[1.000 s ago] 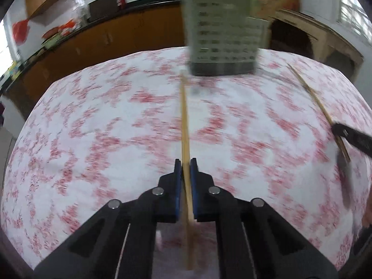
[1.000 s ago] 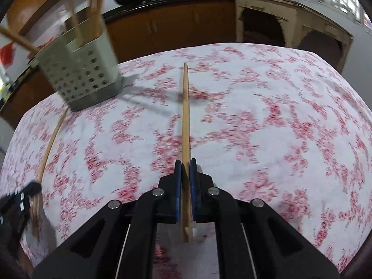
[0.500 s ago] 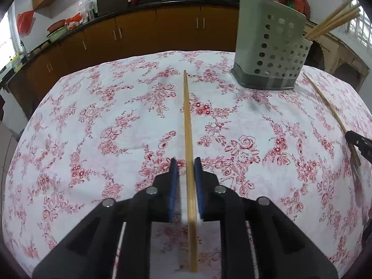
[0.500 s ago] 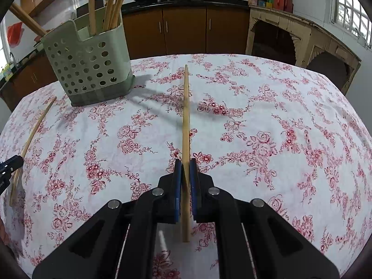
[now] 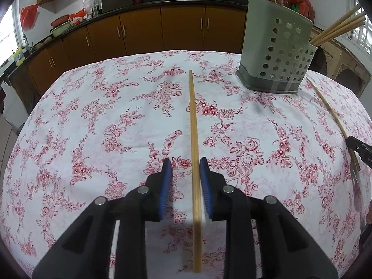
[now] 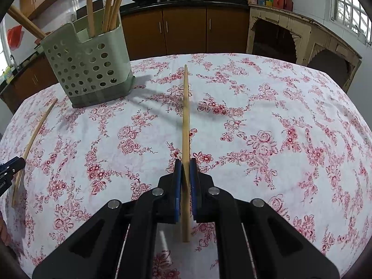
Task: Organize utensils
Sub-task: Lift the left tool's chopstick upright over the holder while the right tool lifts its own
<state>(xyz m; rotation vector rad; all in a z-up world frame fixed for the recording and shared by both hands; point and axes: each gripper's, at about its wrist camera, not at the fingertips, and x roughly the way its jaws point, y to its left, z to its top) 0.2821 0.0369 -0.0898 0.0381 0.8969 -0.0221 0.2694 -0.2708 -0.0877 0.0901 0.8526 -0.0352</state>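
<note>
A wooden chopstick (image 5: 194,139) lies between the jaws of my left gripper (image 5: 185,169), which stand apart from it on both sides; it seems to rest on the floral tablecloth. My right gripper (image 6: 185,169) is shut on a second wooden chopstick (image 6: 185,118), held pointing away over the table. A pale green perforated utensil holder (image 5: 276,53) with several wooden chopsticks stands at the far right in the left wrist view and at the far left in the right wrist view (image 6: 90,67).
The table wears a white cloth with red flowers (image 5: 116,127). Each wrist view shows the other gripper at its edge with its chopstick (image 5: 330,114) (image 6: 32,139). Brown kitchen cabinets (image 5: 139,32) run behind the table; a cream arched stand (image 6: 302,37) stands at the right.
My left gripper has opened and let go of its chopstick. Both grippers have drawn back from the utensil holder and lowered toward the table. The right gripper stays shut on its chopstick.
</note>
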